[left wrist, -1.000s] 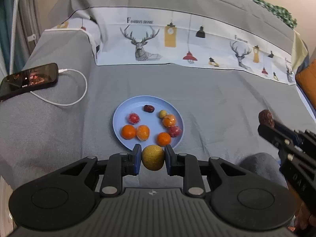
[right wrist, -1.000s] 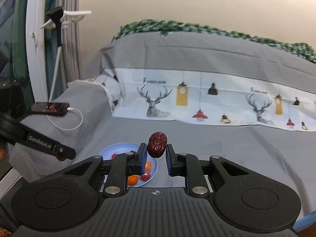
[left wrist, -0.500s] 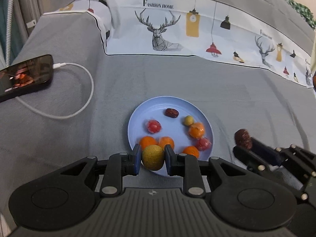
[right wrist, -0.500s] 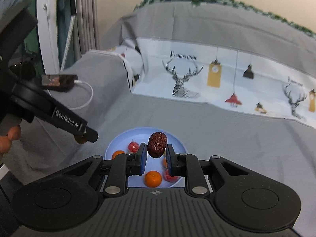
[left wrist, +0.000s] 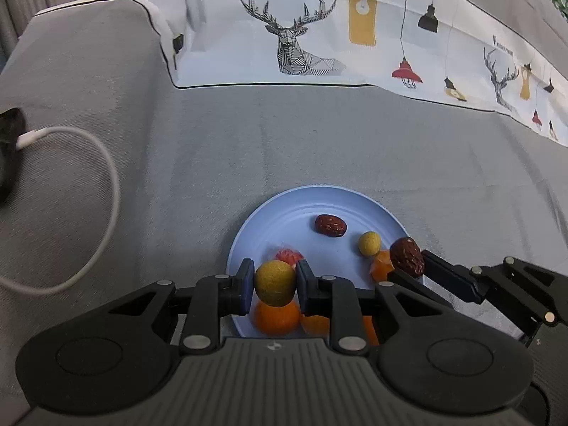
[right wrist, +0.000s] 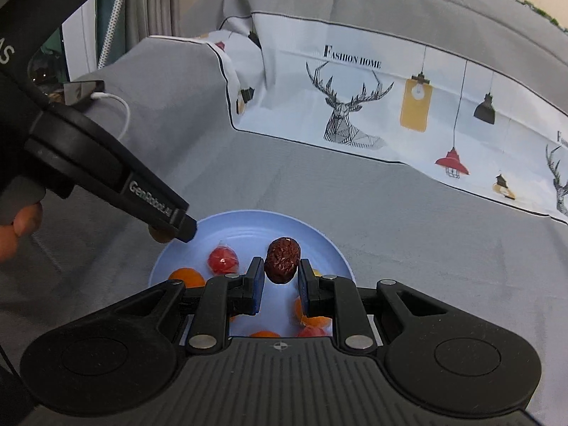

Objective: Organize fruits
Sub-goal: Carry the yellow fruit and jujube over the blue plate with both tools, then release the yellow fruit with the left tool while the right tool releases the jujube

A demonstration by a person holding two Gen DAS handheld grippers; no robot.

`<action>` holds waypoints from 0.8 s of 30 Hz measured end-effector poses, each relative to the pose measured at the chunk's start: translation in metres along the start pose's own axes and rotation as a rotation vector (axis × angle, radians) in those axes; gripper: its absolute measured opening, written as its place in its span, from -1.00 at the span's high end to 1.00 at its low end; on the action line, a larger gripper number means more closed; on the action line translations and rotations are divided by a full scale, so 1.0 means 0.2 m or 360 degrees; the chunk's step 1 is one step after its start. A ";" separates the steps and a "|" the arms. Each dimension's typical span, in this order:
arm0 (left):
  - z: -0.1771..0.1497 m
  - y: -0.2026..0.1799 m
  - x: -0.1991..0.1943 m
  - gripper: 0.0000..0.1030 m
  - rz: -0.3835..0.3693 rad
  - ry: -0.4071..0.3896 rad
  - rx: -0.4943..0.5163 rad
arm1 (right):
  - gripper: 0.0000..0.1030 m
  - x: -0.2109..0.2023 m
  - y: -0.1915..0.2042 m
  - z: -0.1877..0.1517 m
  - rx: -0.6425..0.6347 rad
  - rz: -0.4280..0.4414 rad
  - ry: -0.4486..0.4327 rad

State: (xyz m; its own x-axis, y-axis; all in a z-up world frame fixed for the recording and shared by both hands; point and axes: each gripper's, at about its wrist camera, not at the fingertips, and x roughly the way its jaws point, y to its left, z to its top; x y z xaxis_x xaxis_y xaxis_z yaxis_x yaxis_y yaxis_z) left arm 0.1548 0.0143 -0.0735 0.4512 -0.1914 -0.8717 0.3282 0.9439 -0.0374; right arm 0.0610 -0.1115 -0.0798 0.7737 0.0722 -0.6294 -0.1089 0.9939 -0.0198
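Fruits sit on the blue plate (left wrist: 284, 209) beneath both tools: the left tool (left wrist: 275, 284), tilted steeply down, is clenched on a yellow-green round fruit (left wrist: 275, 282), and the right tool (right wrist: 280, 277), angled down over the plate's right side, grips a wrinkled red date (right wrist: 283, 259). Ahead of the left tool lie one more date (left wrist: 330, 225), one small yellow fruit (left wrist: 369, 243), a red wrapped piece (left wrist: 289, 256) and several oranges (left wrist: 277, 316), partly hidden.

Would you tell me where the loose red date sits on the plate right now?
In the left wrist view, the loose red date lies at the far side of the blue plate, left of the small yellow fruit.
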 end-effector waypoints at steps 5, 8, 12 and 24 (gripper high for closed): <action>0.02 -0.01 0.06 0.47 0.0025 0.0015 0.0032 | 0.59 0.07 -0.03 0.01 -0.0049 0.0003 0.0023; 0.03 -0.01 0.06 0.47 0.0026 -0.0003 0.0028 | 0.59 0.10 -0.05 0.01 -0.0040 0.0008 0.0030; 0.04 -0.01 0.08 0.47 0.0032 0.0011 0.0023 | 0.59 0.11 -0.05 0.00 -0.0037 0.0004 0.0033; 0.04 -0.11 0.13 0.45 0.0000 0.0021 0.0116 | 0.59 0.10 -0.08 -0.02 -0.0028 -0.0069 0.0085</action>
State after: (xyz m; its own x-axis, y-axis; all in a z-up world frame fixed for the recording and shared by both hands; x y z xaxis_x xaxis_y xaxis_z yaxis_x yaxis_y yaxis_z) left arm 0.1664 -0.0136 -0.0906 0.4405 -0.1871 -0.8780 0.3881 0.9216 -0.0017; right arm 0.0764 -0.1272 -0.0957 0.7436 0.0243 -0.6681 -0.0874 0.9943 -0.0611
